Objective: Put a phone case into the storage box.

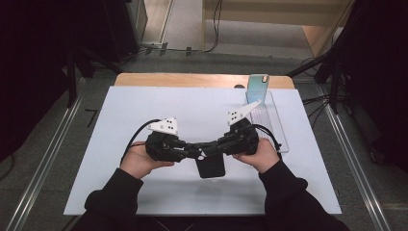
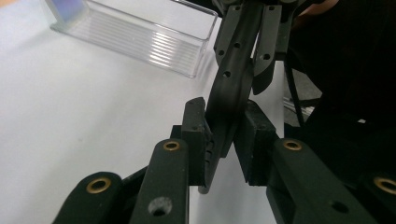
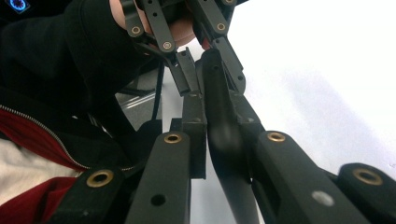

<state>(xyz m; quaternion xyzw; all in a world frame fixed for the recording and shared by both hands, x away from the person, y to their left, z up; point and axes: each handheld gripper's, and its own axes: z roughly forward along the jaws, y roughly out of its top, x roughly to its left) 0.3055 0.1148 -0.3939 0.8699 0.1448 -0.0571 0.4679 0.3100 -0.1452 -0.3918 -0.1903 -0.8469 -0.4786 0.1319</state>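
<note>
Bench (image 1: 144, 110) under a white sheet, both grippers held low over its near middle, facing each other. I see the left gripper (image 1: 195, 150) and the right gripper (image 1: 215, 147) meeting nose to nose above a flat black rectangular phone case (image 1: 210, 166), which hangs below them with its lower end towards the near edge of the bench.

In the left gripper view the thin black case (image 2: 229, 100) stands edge-on and runs up between my own jaws; the left pad (image 2: 194, 126) and the right pad are drawn in close against its sides. I read these jaws as clamped on the case, though the right side contact is partly shadowed. Beyond, the right gripper's jaws are shut on the far part of the same case.

In the right gripper view the case (image 3: 224, 135) again runs edge-on between my jaws, which are pressed together on it with no gap showing. The left gripper (image 3: 196, 60) grips its far end, held by a hand (image 3: 180, 35) in a dark sleeve.

At the far right of the bench lies a clear ribbed plastic tray (image 1: 269, 122), well apart from the grippers. A pale blue-green phone case (image 1: 257, 87) stands upright at its far end.
</note>
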